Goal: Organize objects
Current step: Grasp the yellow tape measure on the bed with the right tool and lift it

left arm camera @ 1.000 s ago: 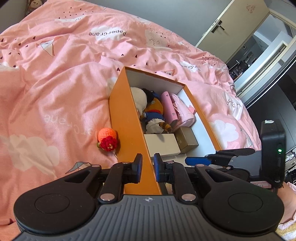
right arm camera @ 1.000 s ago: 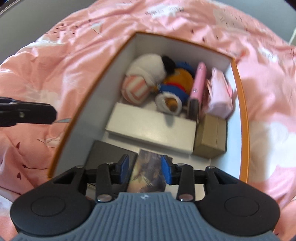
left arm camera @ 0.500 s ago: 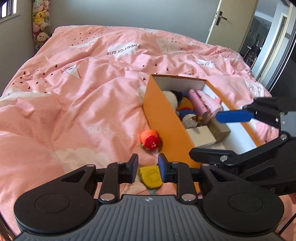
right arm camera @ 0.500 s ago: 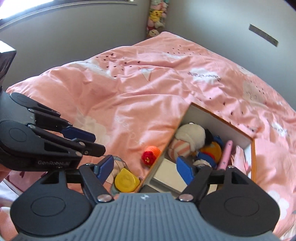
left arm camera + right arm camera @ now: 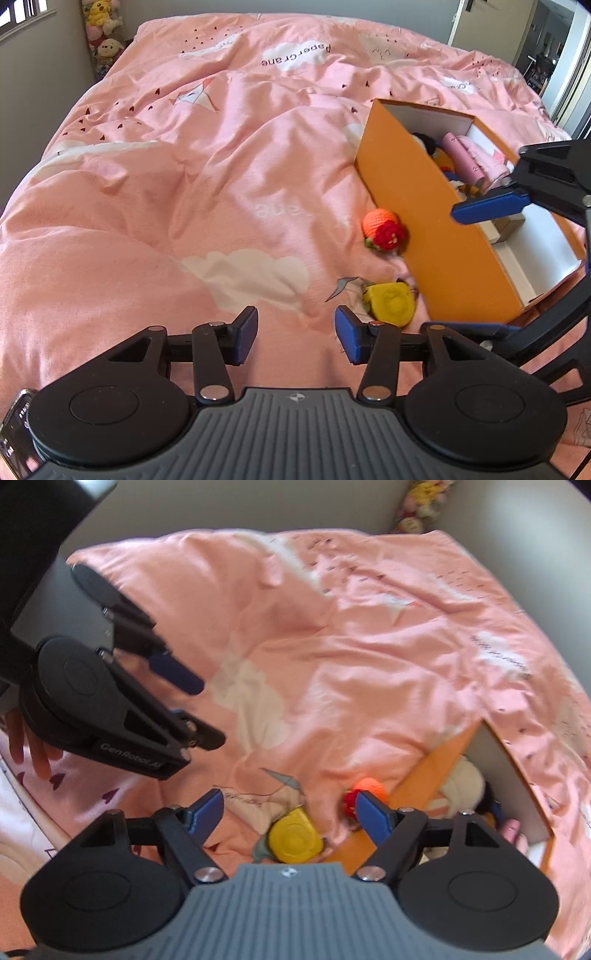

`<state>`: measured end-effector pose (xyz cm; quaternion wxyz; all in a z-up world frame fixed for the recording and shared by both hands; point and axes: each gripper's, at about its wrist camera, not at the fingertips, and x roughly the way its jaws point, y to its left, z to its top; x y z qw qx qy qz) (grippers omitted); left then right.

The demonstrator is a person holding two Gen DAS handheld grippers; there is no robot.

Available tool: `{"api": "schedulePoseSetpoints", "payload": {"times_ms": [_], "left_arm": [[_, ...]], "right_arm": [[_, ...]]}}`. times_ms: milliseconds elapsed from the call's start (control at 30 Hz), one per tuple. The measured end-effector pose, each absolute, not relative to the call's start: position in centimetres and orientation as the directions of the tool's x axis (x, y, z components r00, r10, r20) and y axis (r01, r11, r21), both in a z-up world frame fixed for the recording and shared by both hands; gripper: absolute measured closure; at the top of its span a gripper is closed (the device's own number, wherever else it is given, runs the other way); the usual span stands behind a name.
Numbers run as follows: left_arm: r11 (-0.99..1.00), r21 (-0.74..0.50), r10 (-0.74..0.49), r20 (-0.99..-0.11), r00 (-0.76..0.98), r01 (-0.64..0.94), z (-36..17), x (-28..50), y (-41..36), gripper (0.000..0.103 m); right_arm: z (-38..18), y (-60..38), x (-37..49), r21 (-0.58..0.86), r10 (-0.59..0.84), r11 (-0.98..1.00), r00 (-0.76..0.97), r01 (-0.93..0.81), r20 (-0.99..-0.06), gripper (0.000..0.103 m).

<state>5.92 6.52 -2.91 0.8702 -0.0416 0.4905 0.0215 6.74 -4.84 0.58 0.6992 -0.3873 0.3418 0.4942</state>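
Left gripper (image 5: 295, 334), jaws spread and holding nothing, hovers over the pink duvet (image 5: 184, 177) near the bed's front edge. Just beyond it lies a yellow round toy (image 5: 388, 303), and farther back an orange-and-red crocheted toy (image 5: 384, 230); both rest against the outer wall of the orange box (image 5: 436, 236), which holds plush toys and pink items. Right gripper (image 5: 290, 812), jaws likewise spread and holding nothing, hangs above the yellow round toy (image 5: 293, 840).
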Motion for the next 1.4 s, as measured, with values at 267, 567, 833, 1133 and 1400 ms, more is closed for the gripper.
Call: {"api": "schedulePoseSetpoints", "payload": {"times_ms": [267,567,833,1133,1400], "left_arm": [[0.999,-0.041,-0.023,-0.891,0.454,-0.030,-4.1,6.9,8.0,0.046],[0.995,-0.089,-0.100,-0.901,0.422,0.046,-5.0,7.8,8.8,0.046],[0.990,-0.111,-0.139,-0.900,0.413,0.090,-5.7,8.0,9.1,0.046],[0.984,-0.143,-0.172,-0.899,0.402,0.101,-6.1,8.3,9.5,0.046],[0.986,-0.126,-0.159,-0.905,0.393,0.109,-6.3,8.5,9.3,0.046]], "right_arm": [[-3.9,-0.1,8.5,-0.162,0.245,0.041,0.167,-0.986,-0.955,0.042],[-8.0,2.5,9.7,-0.106,0.016,-0.110,0.105,-0.988,-0.994,0.041],[-11.8,3.6,10.2,-0.099,-0.158,-0.252,0.142,-0.963,-0.977,0.040],[-14.7,3.9,10.1,-0.071,-0.238,-0.297,0.146,-0.952,-0.960,0.046],[-13.5,3.1,10.0,-0.090,-0.194,-0.294,0.151,-0.952,-0.969,0.051]]}}
